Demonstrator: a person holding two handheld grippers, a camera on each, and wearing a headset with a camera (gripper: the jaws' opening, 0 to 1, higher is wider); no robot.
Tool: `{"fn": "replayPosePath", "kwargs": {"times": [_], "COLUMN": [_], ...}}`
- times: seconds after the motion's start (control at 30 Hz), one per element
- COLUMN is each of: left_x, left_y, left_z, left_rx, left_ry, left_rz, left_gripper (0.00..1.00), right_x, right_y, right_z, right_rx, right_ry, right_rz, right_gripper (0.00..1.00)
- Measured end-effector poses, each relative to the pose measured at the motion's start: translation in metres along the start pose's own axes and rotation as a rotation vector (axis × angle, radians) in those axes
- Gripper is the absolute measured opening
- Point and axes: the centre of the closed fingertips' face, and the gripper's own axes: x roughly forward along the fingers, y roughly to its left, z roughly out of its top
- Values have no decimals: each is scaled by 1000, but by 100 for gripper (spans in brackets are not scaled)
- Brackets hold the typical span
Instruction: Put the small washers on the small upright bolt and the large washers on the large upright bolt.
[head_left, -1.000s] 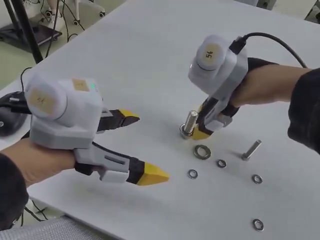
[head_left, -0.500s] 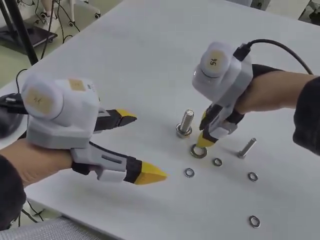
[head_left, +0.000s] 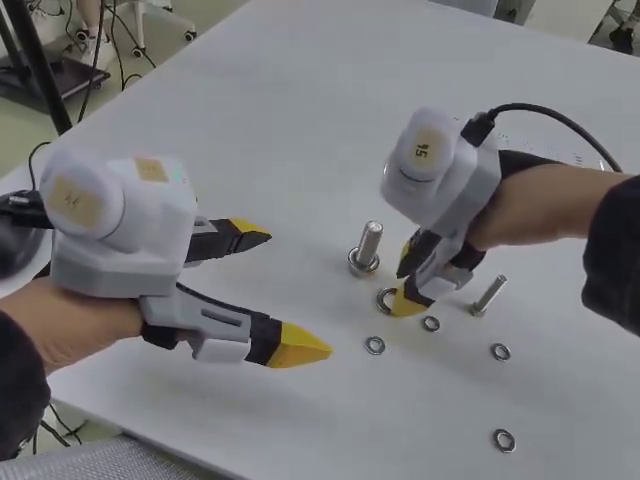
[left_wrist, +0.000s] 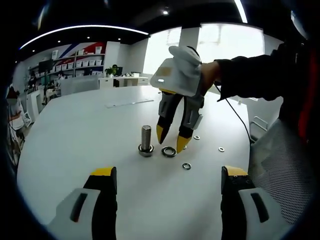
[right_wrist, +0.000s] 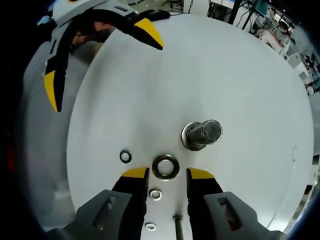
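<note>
Two yellow-tipped jaws of my right gripper (right_wrist: 168, 176) stand a little apart, pinching nothing, tips pointing down close to the table. Just ahead of the gap between them lies the large steel washer (right_wrist: 165, 166), a flat, shiny grey ring with a wide hole, lying flat on the white table (head_left: 250, 120). From the head view the right gripper (head_left: 405, 285) partly covers that washer (head_left: 387, 299).

Just beyond the washer stands the large steel bolt (right_wrist: 202, 134), upright with its threaded shaft pointing up and apart from the washer. A wider steel ring shows around its base; I cannot tell whether that is the bolt's head or a washer.

Four small steel washers (head_left: 375, 346) lie scattered flat on the near side of the table: one near the large washer, one (head_left: 431, 324) close under my right gripper, and two (head_left: 500, 351) farther out. A small steel bolt (head_left: 488, 295) lies on its side beside my right hand, not upright.

My left gripper (head_left: 280, 292) hovers well apart to the left, above the table, jaws spread wide with nothing between them. Its own view looks past its tips (left_wrist: 168, 172) at the bolt (left_wrist: 146, 140), the large washer (left_wrist: 169, 151) and the right gripper (left_wrist: 170, 140).
</note>
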Motion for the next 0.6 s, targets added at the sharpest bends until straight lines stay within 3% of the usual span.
{"fn": "replayPosePath", "kwargs": {"times": [0.6], "left_x": [-2], "left_y": [-1], "left_z": [0], "left_rx": [3], "left_ry": [0], "left_rz": [0], "left_gripper": [86], "right_x": [12], "right_y": [-1], "right_z": [-1], "right_rx": [-13], "right_ry": [9], "right_rz": [-22], "right_gripper": [30]}}
